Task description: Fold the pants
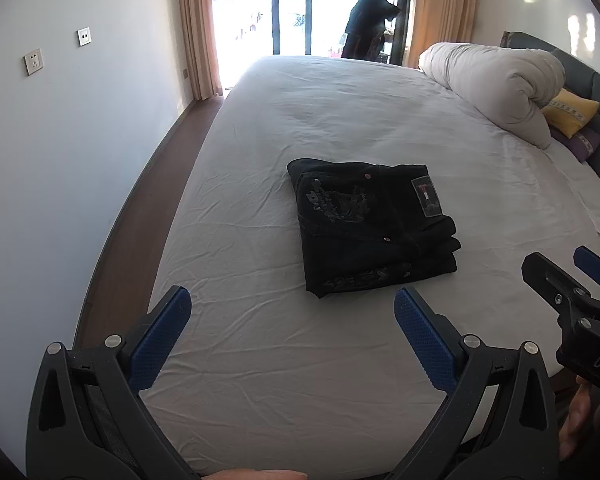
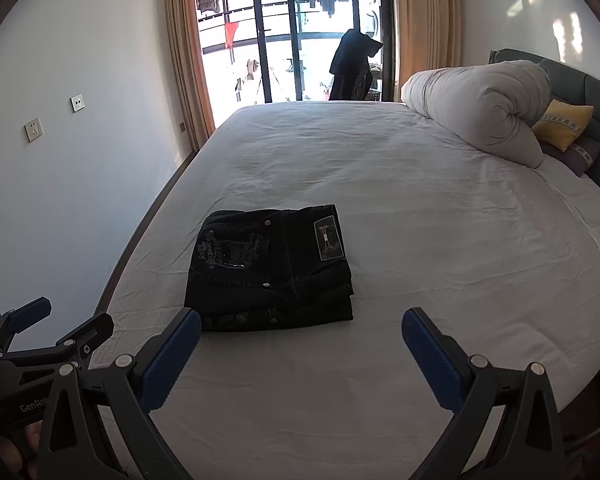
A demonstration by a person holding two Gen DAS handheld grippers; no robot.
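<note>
Here the left gripper hangs above the near edge of the bed, its blue-padded fingers spread wide with nothing between them. It also shows at the lower left of the right wrist view, jaws likewise apart, held by a hand that is mostly hidden. The right gripper hovers beside it over the same near edge, spread just as wide and empty, level and pointing toward the far window.

The pants, black with pale lettering and a patch, lie folded into a compact block on the white sheet, closer to the near edge than the far one and toward the bed's left side. They rest just ahead of both grippers, touching neither.

Toward the right, a rolled white duvet sits along the headboard edge, with a yellow cushion tucked just beside it. Nothing lies between the grippers and the pants.
</note>
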